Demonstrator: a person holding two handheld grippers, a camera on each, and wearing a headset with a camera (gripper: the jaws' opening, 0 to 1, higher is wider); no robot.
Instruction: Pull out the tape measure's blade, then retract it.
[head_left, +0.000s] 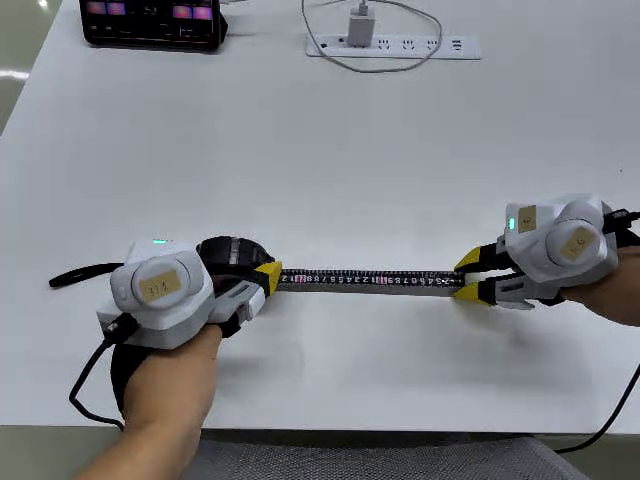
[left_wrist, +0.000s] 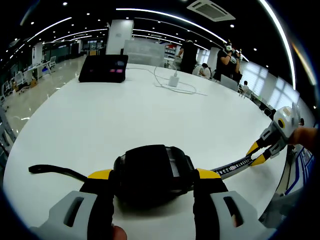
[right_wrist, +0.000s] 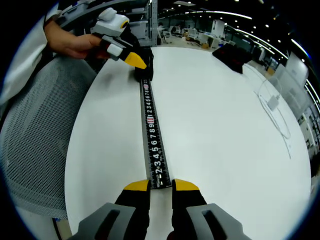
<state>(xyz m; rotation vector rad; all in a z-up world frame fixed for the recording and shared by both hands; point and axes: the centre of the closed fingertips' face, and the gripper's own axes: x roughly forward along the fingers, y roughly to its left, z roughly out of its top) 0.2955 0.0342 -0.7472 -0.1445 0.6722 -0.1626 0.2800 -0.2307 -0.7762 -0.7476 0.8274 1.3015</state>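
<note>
- While the head view looks down on a white workbench (head_left: 350, 150), the left gripper (head_left: 255, 285) is clamped across the black tape measure case (head_left: 228, 252) at the left. The right gripper (head_left: 468, 280) pinches the tip of the blade (head_left: 370, 279) at the right. The blade lies stretched flat on the bench between them, and a dark wrist strap (head_left: 80, 273) trails left from the case.
- From the left gripper view, both yellow-tipped jaws press against the sides of the case, gripping it firmly. The blade runs off to the right toward the other gripper.
- From the right gripper view, the jaws stand narrow, closed on the blade's end beside its lowest numerals. The blade runs straight ahead to the case.
- Judged risk: if the right gripper lets go abruptly, the spring would likely whip the blade back, and the blade could kink or jolt the case. A weak left grip could let the case slide or twist.
</note>
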